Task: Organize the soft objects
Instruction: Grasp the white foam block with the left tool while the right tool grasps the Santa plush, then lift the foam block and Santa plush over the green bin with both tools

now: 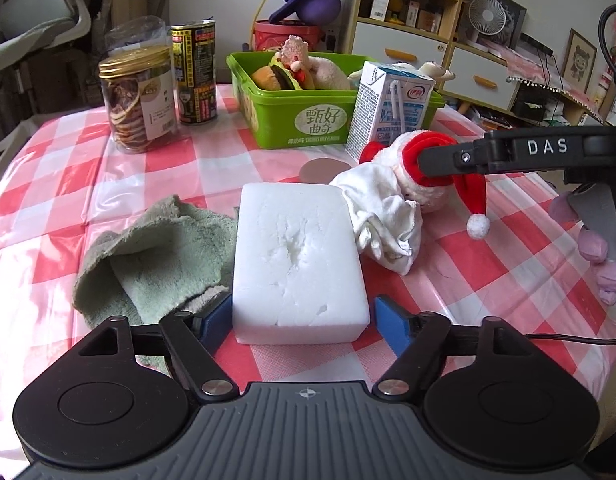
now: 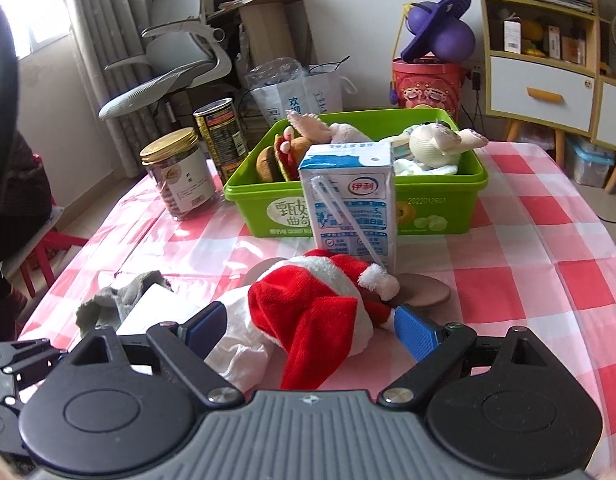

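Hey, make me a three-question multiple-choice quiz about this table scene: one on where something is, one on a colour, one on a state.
1. Where does the milk carton stand?
A. In front of the green bin
B. Inside the bin
C. On the white foam block

2. What colour is the towel beside the foam block?
A. Blue
B. Pale green
C. Yellow

3. What lies between the right tool's fingers?
A. The jar
B. Nothing
C. The Santa plush toy

Answers: 1 A, the carton hides part of the bin's front wall. 2 B, its fleece looks pale green. 3 C, the red and white plush fills the gap between the blue pads.
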### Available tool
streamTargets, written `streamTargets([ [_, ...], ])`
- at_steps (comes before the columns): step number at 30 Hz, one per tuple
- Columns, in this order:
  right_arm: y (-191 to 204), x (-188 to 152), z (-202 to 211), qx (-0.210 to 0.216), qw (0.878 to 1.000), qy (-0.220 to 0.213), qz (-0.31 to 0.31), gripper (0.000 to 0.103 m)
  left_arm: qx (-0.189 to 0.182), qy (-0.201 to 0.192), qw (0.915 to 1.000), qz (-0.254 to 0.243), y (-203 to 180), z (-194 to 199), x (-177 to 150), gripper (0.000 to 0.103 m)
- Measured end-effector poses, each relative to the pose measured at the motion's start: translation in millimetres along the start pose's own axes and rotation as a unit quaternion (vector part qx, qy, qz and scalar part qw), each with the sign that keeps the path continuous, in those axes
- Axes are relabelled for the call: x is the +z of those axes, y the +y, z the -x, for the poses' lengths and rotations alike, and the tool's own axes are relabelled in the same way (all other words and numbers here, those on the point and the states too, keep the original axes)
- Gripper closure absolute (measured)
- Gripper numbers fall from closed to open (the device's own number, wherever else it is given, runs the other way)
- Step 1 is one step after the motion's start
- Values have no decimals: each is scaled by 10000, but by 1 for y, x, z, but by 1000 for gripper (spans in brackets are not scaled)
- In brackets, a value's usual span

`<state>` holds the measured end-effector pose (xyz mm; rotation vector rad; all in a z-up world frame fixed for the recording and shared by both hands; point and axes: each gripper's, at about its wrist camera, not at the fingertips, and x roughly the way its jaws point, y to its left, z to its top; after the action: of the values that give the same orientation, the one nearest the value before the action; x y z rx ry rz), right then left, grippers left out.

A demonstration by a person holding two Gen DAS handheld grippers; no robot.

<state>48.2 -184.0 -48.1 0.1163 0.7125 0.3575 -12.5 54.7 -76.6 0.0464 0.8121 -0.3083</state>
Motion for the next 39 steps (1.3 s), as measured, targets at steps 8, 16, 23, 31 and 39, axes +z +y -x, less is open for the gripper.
streamTargets([
  [8, -4, 2, -2, 54, 9999, 7, -136, 56, 120, -29, 9999, -37, 1, -5, 3, 35],
  [16, -5, 5, -6, 199, 9996, 168, -56, 89, 119, -48, 9999, -15, 4, -2, 6, 35],
  [23, -13, 12, 2, 273, 9988, 288, -277, 93, 77, -60, 9999, 35, 8, 6, 12, 35],
  [31, -22, 16, 19, 312, 9981, 268, -462, 97, 103, -140, 9998, 45, 11, 15, 21, 35],
  [39, -37, 22, 34, 124, 9971, 229, -717, 99, 61, -103, 9998, 170, 17, 16, 32, 35],
])
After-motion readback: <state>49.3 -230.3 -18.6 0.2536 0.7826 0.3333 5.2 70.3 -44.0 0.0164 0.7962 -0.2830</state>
